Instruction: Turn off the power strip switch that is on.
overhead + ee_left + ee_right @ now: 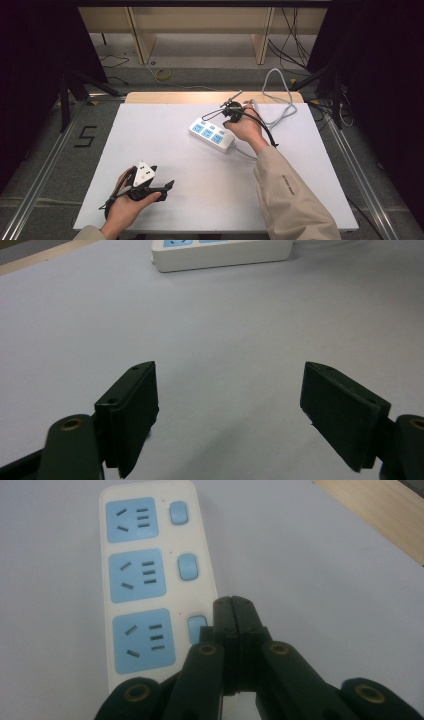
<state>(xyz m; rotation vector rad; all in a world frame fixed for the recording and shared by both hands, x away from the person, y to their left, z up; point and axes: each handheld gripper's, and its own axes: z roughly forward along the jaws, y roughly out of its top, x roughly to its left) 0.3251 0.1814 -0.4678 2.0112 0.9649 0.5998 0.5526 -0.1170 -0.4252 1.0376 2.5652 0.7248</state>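
A white power strip (212, 133) with three blue sockets lies right of centre on the white table (165, 145), each socket with a blue switch beside it. My right gripper (226, 121) is above the strip's near end, shut with nothing between its jaws. In the right gripper view the closed gripper (233, 604) sits just beside the nearest switch (196, 626) of the power strip (150, 575); contact is unclear. My left gripper (168, 189) rests low at the table's front left, open and empty. In the left gripper view the gripper (230, 412) faces the power strip (220, 254) far ahead.
The strip's white cable (280, 102) loops off toward the back right edge. A wooden strip (200, 97) borders the table's far side. Beyond it are shelf legs, floor cables and tripod legs; a "5" mark (86, 136) is on the floor at left.
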